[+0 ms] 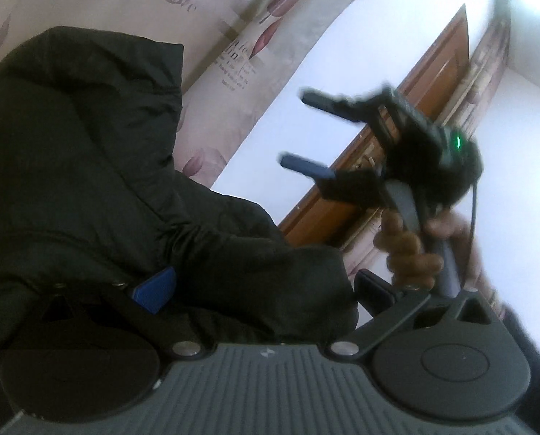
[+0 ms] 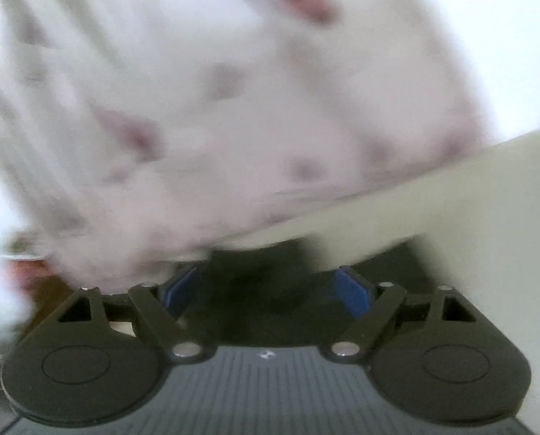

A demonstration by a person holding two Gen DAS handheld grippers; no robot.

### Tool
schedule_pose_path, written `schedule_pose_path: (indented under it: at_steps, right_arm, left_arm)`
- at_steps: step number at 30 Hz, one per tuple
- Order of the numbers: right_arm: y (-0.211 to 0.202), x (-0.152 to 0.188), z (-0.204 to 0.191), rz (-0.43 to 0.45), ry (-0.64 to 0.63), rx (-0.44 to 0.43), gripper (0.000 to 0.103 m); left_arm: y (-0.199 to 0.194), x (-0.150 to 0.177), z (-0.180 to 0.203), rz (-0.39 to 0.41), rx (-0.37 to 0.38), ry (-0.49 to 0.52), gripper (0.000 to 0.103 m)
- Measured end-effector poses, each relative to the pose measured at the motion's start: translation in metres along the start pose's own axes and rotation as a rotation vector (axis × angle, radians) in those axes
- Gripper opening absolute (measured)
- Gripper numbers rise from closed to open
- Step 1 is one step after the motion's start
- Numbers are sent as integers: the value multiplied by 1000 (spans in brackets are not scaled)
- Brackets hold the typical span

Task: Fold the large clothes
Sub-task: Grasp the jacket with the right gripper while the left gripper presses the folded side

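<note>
progress: early by my read, black jacket (image 1: 88, 166) bunched and lifted, no flat fold visible
left gripper (image 1: 255, 290): wide apart, jacket draped between its fingers; real grip, cannot tell
right gripper (image 1: 306, 132): spread wide, holds nothing, off to the jacket's side
backdrop: floral sheet (image 2: 204, 101), wooden door (image 1: 429, 83)
containers: none visible
left to do: lay flat, fold

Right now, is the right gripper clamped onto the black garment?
No: in the left wrist view the right gripper is in the air, fingers spread and empty, apart from the black garment.
</note>
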State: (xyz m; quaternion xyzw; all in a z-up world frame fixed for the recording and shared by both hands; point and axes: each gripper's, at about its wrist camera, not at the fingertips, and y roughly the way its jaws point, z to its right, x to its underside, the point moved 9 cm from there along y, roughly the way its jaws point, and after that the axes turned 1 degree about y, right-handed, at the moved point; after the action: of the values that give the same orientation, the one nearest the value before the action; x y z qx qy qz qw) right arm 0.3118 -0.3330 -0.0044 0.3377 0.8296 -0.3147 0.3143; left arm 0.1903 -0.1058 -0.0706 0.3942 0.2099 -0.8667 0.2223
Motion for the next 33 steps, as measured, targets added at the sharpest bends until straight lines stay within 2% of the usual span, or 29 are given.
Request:
schedule_pose_path:
  at_steps: [3, 7, 8, 9, 10, 13, 14, 15, 19, 23, 26, 29, 31, 33]
  right_arm:
    - [41, 19, -34, -134, -132, 15, 83]
    - [101, 47, -52, -260, -212, 20, 83]
    - [113, 52, -55, -279, -231, 18, 78]
    - [123, 56, -59, -292, -258, 14, 64]
    - [132, 61, -65, -302, -306, 20, 25]
    - [146, 76, -77, -321, -461, 84, 11]
    - [141, 78, -82, -313, -523, 93, 9]
    - [132, 77, -89, -294, -568, 93, 9]
    - [81, 51, -102, -148, -604, 76, 7]
    - [31, 44, -73, -50, -549, 118, 7]
    - [1, 50, -25, 18, -391, 114, 7]
    - [-16, 78, 33, 27, -238, 142, 7]
    - [-22, 95, 57, 27, -147, 133, 8]
    - [-36, 102, 70, 58, -62, 76, 10]
  left_arm:
    - [0, -4, 2, 14, -2, 4, 103]
    - [-10, 3, 3, 41, -12, 20, 103]
    - [-13, 5, 3, 46, -17, 28, 103]
    - [-9, 2, 5, 52, -25, 33, 103]
    - [-13, 2, 5, 65, -36, 41, 103]
    - [-29, 5, 7, 77, -46, 37, 103]
    - [-36, 6, 7, 79, -46, 24, 103]
    - [-42, 7, 7, 83, -49, 10, 103]
    - [-61, 2, 6, 98, -41, -76, 103]
    - [-56, -8, 7, 106, -47, -99, 103]
    - [-35, -6, 6, 61, -70, -84, 103]
    - [-18, 2, 7, 16, -50, -113, 103]
    - [-11, 7, 10, -11, -70, -61, 103]
    - [-5, 10, 13, -21, -98, 5, 103]
